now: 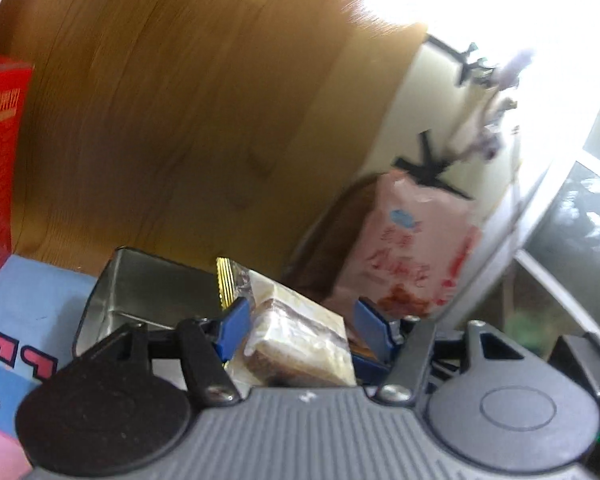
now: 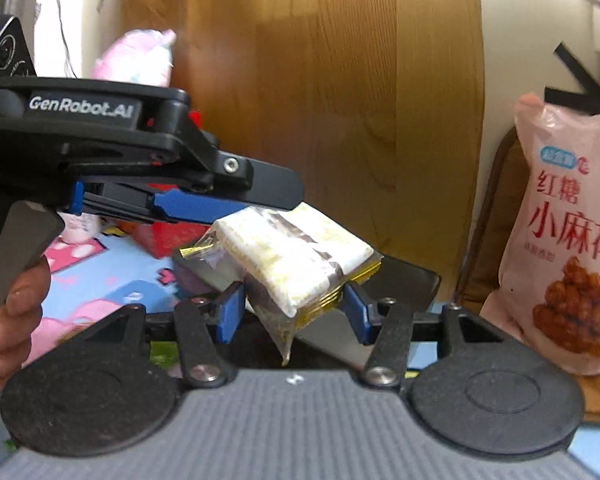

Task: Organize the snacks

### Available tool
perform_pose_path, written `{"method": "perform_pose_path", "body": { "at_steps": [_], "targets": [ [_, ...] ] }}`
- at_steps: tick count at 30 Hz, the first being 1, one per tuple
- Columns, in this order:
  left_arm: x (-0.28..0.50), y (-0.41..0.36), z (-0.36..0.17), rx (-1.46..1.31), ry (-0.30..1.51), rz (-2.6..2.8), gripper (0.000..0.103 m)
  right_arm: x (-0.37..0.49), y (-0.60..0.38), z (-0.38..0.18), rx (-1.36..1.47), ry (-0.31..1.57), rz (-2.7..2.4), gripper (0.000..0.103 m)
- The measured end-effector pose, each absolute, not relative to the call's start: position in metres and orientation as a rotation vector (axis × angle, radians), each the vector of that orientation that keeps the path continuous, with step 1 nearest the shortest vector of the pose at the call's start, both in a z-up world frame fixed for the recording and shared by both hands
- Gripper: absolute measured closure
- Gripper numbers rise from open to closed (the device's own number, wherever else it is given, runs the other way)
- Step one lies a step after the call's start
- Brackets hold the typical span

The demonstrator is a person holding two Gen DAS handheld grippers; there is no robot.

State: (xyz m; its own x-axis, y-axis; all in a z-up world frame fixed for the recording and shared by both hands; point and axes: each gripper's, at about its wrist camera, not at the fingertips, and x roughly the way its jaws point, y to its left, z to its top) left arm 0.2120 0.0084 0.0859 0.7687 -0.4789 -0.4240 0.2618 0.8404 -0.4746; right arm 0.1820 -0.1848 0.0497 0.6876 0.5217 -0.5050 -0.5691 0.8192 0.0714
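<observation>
My left gripper (image 1: 300,322) is shut on a clear-wrapped sandwich biscuit pack (image 1: 300,340) with a gold crimped end, held above an open metal tin (image 1: 140,292). My right gripper (image 2: 294,308) is shut on a second wrapped biscuit pack (image 2: 296,256), cream with a brown filling, above the same tin (image 2: 404,284). The left gripper (image 2: 192,200) shows in the right wrist view, to the left of that pack, held by a hand (image 2: 8,320). A pink bag of brown-sugar twists (image 2: 568,240) stands at the right and also shows in the left wrist view (image 1: 412,248).
A red box (image 1: 0,152) stands at the left on a blue and pink cartoon mat (image 1: 16,320). A wooden panel (image 2: 332,100) rises behind the tin. A pink plush toy (image 2: 136,60) sits at the back left. A brown chair (image 2: 496,240) is behind the pink bag.
</observation>
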Motion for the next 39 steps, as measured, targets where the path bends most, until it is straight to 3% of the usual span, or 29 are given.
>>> {"method": "perform_pose_path", "body": {
  "at_steps": [3, 9, 16, 20, 21, 23, 24, 26, 37, 39],
  "targets": [
    [0.222, 0.014, 0.071, -0.437, 0.600, -0.413, 0.044, 0.193, -0.180, 0.041, -0.105, 0.522, 0.584, 0.038],
    [0.189, 0.066, 0.069, -0.512, 0.563, -0.403, 0.041, 0.166, -0.214, 0.054, 0.063, 0.440, 0.581, 0.038],
    [0.108, 0.126, 0.052, -0.489, 0.586, -0.296, 0.035, 0.114, -0.199, 0.035, 0.139, 0.547, 0.732, 0.039],
    [0.064, 0.141, 0.035, -0.562, 0.608, -0.324, 0.035, 0.106, -0.162, 0.021, 0.125, 0.613, 0.797, 0.050],
    [0.052, 0.141, 0.031, -0.576, 0.607, -0.333, 0.035, 0.106, -0.157, 0.020, 0.136, 0.631, 0.813, 0.062],
    [0.038, 0.138, 0.022, -0.610, 0.621, -0.362, 0.035, 0.102, -0.150, 0.018, 0.143, 0.645, 0.803, 0.067],
    [0.033, 0.137, 0.016, -0.620, 0.632, -0.375, 0.035, 0.099, -0.149, 0.019, 0.141, 0.644, 0.792, 0.082],
    [0.028, 0.130, 0.005, -0.627, 0.666, -0.386, 0.035, 0.095, -0.154, 0.021, 0.179, 0.661, 0.770, 0.098],
    [0.011, 0.114, -0.005, -0.622, 0.696, -0.456, 0.035, 0.019, -0.250, 0.010, 0.228, 0.622, 0.484, 0.100],
    [0.010, 0.113, -0.007, -0.621, 0.708, -0.456, 0.034, 0.014, -0.263, 0.009, 0.221, 0.602, 0.407, 0.092]
  ]
}}
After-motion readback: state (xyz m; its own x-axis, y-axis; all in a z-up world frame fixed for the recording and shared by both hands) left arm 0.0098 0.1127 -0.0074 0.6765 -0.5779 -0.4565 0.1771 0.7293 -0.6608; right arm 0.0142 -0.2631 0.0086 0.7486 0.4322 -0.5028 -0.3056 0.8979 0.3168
